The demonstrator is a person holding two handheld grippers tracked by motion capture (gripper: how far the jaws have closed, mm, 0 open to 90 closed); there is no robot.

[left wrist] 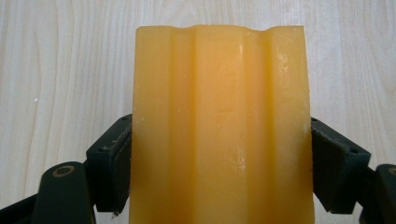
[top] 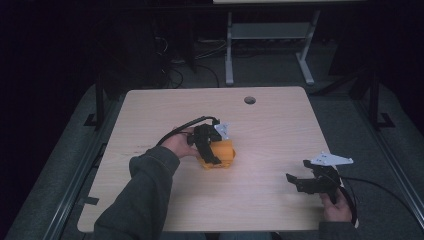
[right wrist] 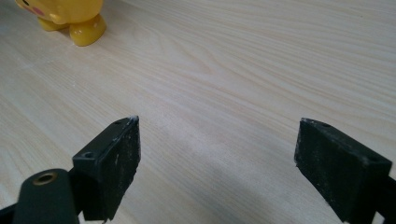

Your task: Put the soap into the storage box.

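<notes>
Yellow toy (top: 220, 156) is sitting on the wooden table (top: 280, 130), a bit left of the middle, and the left gripper (top: 214, 159) has it clamped between its jaws. In the left gripper view you get a really close look: a waxy yellow-orange face with a few ridges running along it (left wrist: 219, 126), and a black pad (left wrist: 112, 163) pressed flat against each side, so it's a proper squeeze, no gap at all. The person's left hand (top: 181, 144) comes in from the near left, grey sleeve and all, with the cable looping off the back of the gripper toward the far side.

Right gripper (top: 299, 183) is way over at the near right corner of the table, well apart from the toy, held in the person's right hand (top: 336, 205). Its jaws are spread wide with nothing between them; in the right gripper view it's just bare wood grain between the two pads (right wrist: 119, 163). That same view catches the toy (right wrist: 70, 16) far off at the top left, glossy and rounded, with a pinkish spot on it and what looks like a little foot resting on the table.

Can't tell whether the toy is lifted or resting where it's clamped.
</notes>
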